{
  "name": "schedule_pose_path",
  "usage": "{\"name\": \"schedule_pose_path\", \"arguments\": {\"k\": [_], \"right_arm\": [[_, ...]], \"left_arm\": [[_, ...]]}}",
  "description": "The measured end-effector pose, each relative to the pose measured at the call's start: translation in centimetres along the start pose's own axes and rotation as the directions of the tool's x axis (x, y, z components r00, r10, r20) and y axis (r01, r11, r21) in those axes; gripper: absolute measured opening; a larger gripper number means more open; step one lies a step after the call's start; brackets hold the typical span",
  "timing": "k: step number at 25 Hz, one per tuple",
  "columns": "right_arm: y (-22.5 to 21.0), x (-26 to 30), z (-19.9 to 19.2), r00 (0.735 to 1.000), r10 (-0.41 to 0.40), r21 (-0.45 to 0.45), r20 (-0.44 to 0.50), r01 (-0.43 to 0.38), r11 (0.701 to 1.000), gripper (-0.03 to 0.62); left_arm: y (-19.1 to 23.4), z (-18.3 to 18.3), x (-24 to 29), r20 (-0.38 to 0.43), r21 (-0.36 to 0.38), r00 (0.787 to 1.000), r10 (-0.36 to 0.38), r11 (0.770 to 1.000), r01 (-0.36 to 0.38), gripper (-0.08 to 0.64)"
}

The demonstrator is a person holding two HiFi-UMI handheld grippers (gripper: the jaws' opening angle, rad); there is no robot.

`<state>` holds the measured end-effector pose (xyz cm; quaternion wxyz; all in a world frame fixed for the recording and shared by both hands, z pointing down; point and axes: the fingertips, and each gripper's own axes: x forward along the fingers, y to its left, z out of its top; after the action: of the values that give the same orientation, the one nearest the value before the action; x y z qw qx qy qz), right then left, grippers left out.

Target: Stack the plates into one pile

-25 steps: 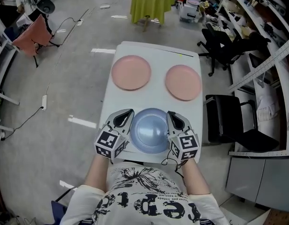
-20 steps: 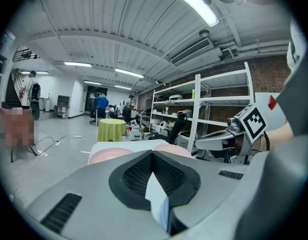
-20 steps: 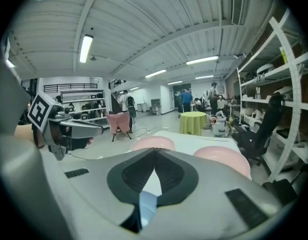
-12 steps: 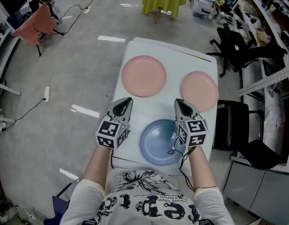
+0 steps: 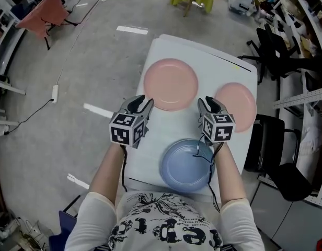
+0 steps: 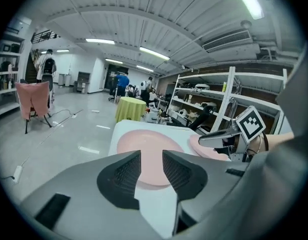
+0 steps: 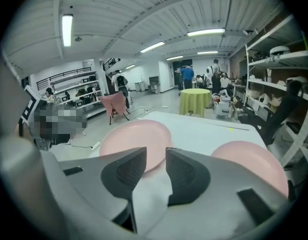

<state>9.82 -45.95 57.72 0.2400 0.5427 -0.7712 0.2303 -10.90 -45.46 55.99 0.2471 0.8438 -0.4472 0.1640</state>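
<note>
Pink plate [image 5: 170, 84] at twelve, second pink plate [image 5: 237, 104] at two, blue plate [image 5: 186, 165] at six. My left gripper [image 5: 142, 102] and right gripper [image 5: 206, 103] have just been opening, empty; a shallow rim bite could slip.

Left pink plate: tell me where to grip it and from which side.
Probably pinch the left pink plate at its near rim, coming low from the near side with the left gripper. It lies flat on the table, so only that thin edge offers a hold.

On the table [image 5: 174, 123], near plate [image 5: 185, 165] lies before left plate [image 5: 170, 83] and right plate [image 5: 237, 104].
</note>
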Motion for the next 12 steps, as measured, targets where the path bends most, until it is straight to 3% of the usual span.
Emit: {"name": "schedule_pose_path", "arguments": {"k": [6, 12], "right_arm": [[-2.2, 4.7, -1.3, 0.997, -0.022, 0.077, -0.08, 0.028, 0.997, 0.109], [-3.8, 8.5, -1.4, 0.99, -0.027, 0.113, -0.136, 0.042, 0.993, 0.138]], "left_arm": [[4.6, -1.9, 4.5, -0.101, -0.148, 0.994, 0.039, 0.988, -0.053, 0.162], [8.3, -1.8, 8.6, -0.175, -0.206, 0.982, 0.069, 0.973, -0.105, 0.169]]}}
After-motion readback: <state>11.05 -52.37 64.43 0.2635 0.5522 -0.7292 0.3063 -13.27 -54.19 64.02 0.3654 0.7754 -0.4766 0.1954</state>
